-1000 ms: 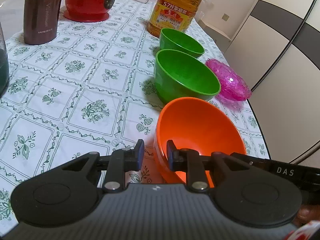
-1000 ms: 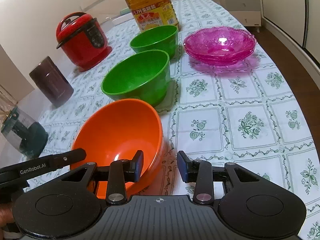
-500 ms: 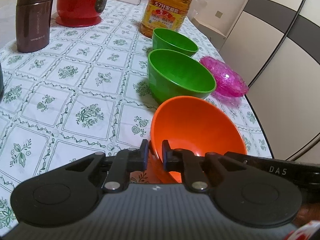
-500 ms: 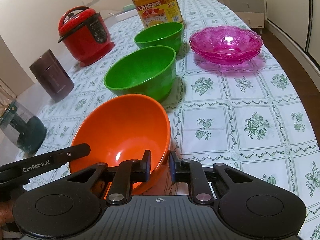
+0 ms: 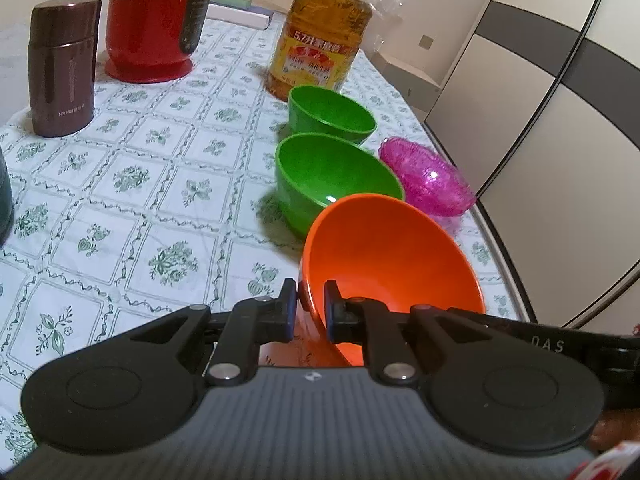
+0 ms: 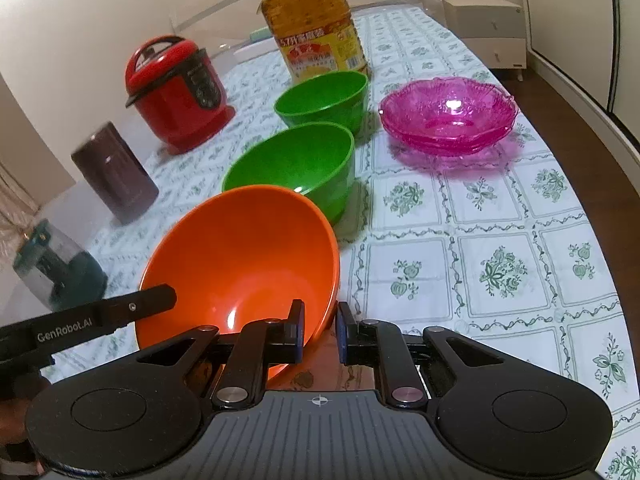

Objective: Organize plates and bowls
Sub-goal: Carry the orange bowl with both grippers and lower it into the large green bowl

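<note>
An orange bowl (image 5: 384, 252) (image 6: 248, 256) is held off the table, tilted. My left gripper (image 5: 310, 308) is shut on its left rim. My right gripper (image 6: 318, 330) is shut on its right rim. Just beyond it stands a large green bowl (image 5: 332, 176) (image 6: 296, 168), its near edge hidden by the orange bowl. A smaller green bowl (image 5: 330, 114) (image 6: 324, 96) stands behind that. A stack of pink glass plates (image 5: 428, 178) (image 6: 448, 114) sits to the right, near the table edge.
A big oil bottle (image 5: 320, 40) (image 6: 316, 32) stands behind the green bowls. A red rice cooker (image 5: 156, 20) (image 6: 176, 88), a brown flask (image 5: 62, 64) (image 6: 114, 176) and a dark green jar (image 6: 56, 268) stand to the left on the flowered tablecloth (image 5: 132, 184). The table edge (image 5: 500, 248) runs along the right.
Both grippers closed on the orange bowl's rim, then lifted it off the table and moved it toward the large green bowl.
</note>
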Motion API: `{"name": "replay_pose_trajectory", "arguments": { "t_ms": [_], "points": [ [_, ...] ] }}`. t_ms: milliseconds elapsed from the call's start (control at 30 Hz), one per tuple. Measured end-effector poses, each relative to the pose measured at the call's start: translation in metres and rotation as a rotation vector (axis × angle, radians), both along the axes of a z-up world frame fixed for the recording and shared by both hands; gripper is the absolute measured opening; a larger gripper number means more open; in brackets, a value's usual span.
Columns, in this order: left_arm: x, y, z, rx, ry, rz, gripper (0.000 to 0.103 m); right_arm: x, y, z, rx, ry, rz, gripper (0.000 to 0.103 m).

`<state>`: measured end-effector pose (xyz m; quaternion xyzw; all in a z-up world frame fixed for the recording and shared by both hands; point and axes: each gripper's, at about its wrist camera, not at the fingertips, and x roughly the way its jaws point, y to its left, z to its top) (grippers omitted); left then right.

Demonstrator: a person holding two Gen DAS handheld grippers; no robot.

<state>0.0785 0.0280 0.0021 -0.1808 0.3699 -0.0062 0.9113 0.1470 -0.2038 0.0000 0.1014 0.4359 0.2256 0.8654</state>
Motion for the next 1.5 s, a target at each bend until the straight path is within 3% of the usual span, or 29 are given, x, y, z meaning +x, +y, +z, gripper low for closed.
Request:
{"name": "replay_pose_trajectory", "arguments": {
  "t_ms": [133,533,833,1233,1500],
  "points": [
    [0.003,0.001,0.01,-0.015,-0.016,-0.003,0.012,0.004,-0.004,0.009,0.029,0.007,-0.013,0.016],
    [0.037,0.003,0.046,-0.019,-0.085,-0.014,0.012,0.027,-0.004,0.048,0.022,-0.086,-0.025,0.016],
    [0.085,0.017,0.048,-0.043,-0.087,0.01,0.012,0.072,0.01,0.063,0.002,-0.132,-0.015,0.016],
    [0.143,0.03,0.021,-0.012,-0.02,0.017,0.012,0.133,0.03,0.035,-0.04,-0.092,0.006,0.015],
    [0.158,0.029,-0.008,0.021,0.031,0.013,0.012,0.151,0.04,0.007,-0.083,-0.06,0.018,0.015]
  ]
}}
